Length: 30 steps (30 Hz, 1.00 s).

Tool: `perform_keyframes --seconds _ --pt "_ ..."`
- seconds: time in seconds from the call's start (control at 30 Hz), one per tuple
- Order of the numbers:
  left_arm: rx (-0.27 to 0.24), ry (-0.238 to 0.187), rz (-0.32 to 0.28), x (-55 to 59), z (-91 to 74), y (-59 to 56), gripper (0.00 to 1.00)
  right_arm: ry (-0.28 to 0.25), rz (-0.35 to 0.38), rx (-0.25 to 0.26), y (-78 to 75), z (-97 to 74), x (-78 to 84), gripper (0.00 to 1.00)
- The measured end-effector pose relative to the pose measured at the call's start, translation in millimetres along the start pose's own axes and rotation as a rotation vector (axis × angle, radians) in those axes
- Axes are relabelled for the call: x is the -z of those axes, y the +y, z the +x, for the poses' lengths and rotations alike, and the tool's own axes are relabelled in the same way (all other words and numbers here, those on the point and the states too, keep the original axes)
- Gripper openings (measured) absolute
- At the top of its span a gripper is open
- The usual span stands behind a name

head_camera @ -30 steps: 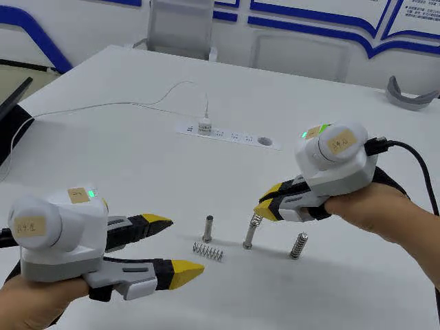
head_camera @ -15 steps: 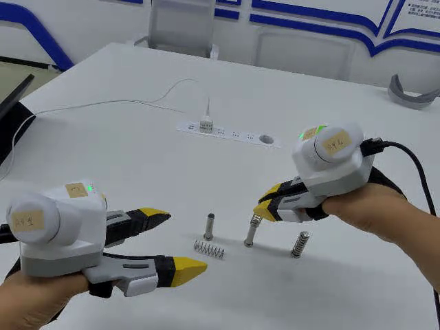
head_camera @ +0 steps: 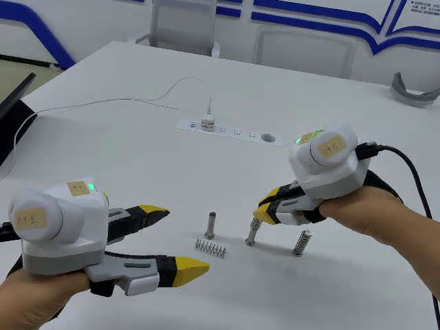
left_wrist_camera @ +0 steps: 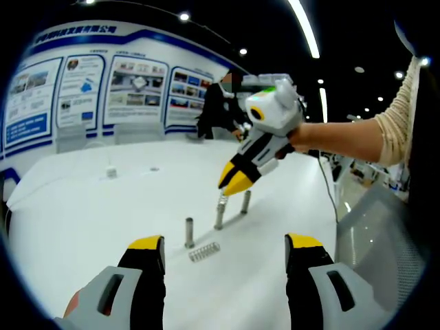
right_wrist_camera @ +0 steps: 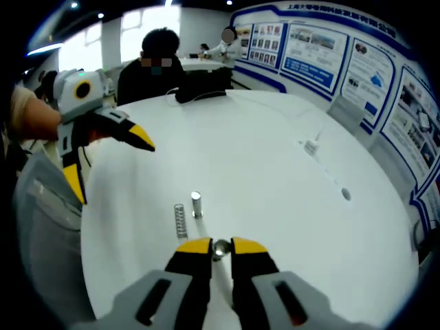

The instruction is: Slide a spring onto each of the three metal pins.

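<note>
The right hand-held gripper (head_camera: 263,213) has its jaws pinched almost closed on the upper spring (head_camera: 256,221), which sits high on the middle pin (head_camera: 251,238) standing toward the near edge of the tabletop (head_camera: 137,151). The pin's long axis runs down from the jaw tips, so the push looks to be downward along it. The left hand-held gripper (head_camera: 172,240), jaws wide apart and empty, is nearer the loose spring (head_camera: 210,248), which lies flat beside the bare pin (head_camera: 211,225), lengthwise along that near edge.

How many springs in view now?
3: a coiled metal spring lying beside the bare left pin; a second spring upright at far right; a third spring in the right hand-held gripper.
</note>
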<state>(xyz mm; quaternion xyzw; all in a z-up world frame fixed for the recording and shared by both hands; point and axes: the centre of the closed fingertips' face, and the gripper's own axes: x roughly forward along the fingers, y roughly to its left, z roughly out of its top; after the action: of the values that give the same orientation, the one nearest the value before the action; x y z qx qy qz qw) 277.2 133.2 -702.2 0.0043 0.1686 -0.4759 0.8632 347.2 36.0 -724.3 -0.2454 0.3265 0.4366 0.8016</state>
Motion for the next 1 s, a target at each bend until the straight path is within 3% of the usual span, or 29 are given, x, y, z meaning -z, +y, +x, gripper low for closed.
perform_keyframes --seconds 1.0 --pt "-0.025 0.012 0.017 2.7 -0.5 0.5 0.85 0.034 0.007 0.002 3.0 20.0 20.2 0.12"
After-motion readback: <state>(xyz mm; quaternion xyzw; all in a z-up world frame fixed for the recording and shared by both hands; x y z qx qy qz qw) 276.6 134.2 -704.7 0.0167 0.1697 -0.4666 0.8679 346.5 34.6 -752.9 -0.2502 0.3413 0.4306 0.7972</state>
